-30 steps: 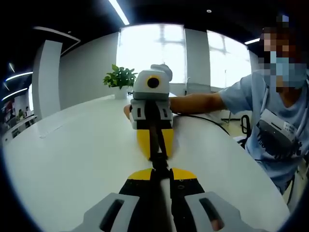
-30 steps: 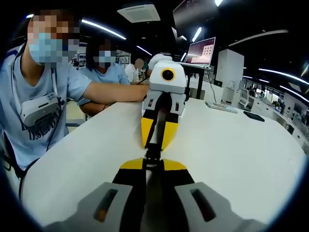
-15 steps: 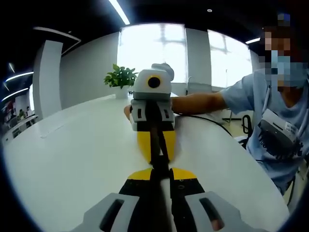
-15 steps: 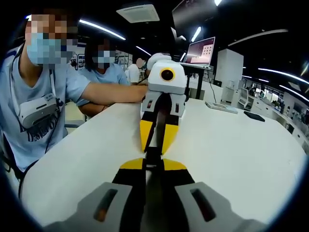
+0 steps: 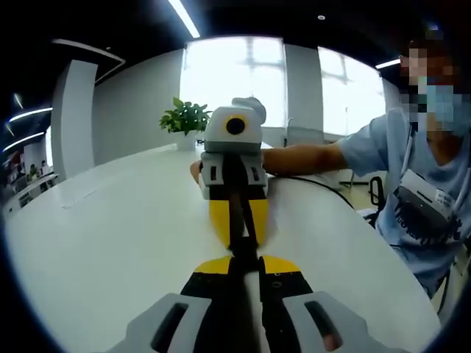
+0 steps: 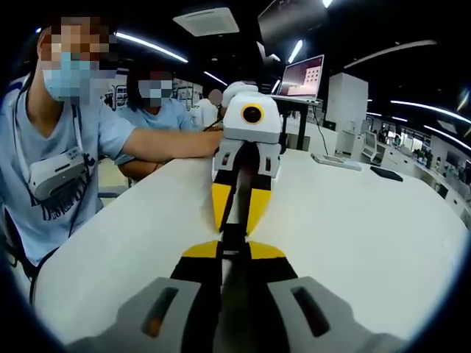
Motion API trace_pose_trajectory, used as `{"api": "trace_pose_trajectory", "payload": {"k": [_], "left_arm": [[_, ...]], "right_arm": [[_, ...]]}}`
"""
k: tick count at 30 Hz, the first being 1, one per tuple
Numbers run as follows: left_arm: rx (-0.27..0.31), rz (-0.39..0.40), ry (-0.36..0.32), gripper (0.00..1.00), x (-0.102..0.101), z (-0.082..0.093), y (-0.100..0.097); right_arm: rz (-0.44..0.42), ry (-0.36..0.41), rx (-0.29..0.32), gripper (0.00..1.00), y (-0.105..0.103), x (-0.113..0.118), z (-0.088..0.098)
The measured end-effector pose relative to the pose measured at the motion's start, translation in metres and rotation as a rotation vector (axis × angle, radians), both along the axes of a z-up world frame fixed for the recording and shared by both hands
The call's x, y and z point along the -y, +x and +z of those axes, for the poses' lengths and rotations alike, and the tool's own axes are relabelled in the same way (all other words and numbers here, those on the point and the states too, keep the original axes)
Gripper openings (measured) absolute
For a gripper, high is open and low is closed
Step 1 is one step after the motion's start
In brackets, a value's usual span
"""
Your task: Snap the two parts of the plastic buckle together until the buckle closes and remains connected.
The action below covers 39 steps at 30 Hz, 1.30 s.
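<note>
The black plastic buckle (image 5: pixel 243 248) hangs above the white table (image 5: pixel 110 243), pinched between two grippers that face each other tip to tip. My left gripper (image 5: pixel 243 260) is shut on the near half. Opposite it, my right gripper (image 5: pixel 238 237) is shut on the far half, with a black strap running up between its yellow fingers (image 5: pixel 218 217). In the right gripper view, the right gripper (image 6: pixel 234 251) meets the left gripper (image 6: pixel 234 225) over the buckle (image 6: pixel 234 237). The two halves touch; whether they have latched is hidden by the fingers.
A person in a light blue shirt (image 5: pixel 412 191) sits at the table edge with a forearm (image 5: pixel 309 156) on the table. A potted plant (image 5: pixel 184 118) stands at the far end. A second person (image 6: pixel 165 110), a screen (image 6: pixel 303 77) and small flat items (image 6: pixel 335 162) lie beyond.
The two grippers have drawn slightly closer, so less of the buckle shows between the yellow tips. Both stay shut on it.
</note>
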<state>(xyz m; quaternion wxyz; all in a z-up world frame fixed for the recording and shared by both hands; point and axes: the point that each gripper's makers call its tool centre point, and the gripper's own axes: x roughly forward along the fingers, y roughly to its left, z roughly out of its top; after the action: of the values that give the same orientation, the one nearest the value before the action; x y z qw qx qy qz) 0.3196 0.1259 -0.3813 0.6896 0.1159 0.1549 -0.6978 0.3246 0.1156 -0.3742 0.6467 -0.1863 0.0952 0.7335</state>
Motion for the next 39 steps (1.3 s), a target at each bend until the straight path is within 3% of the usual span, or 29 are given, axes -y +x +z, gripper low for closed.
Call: {"api": "trace_pose_trajectory", "payload": {"k": [12, 39], "left_arm": [[-0.007, 0.004, -0.003, 0.11, -0.004, 0.002, 0.008], [-0.026, 0.012, -0.010, 0.11, 0.010, -0.003, -0.011]], "right_arm": [[-0.014, 0.002, -0.028, 0.12, 0.003, 0.000, 0.001], [-0.024, 0.002, -0.055, 0.12, 0.001, -0.001, 0.002]]}}
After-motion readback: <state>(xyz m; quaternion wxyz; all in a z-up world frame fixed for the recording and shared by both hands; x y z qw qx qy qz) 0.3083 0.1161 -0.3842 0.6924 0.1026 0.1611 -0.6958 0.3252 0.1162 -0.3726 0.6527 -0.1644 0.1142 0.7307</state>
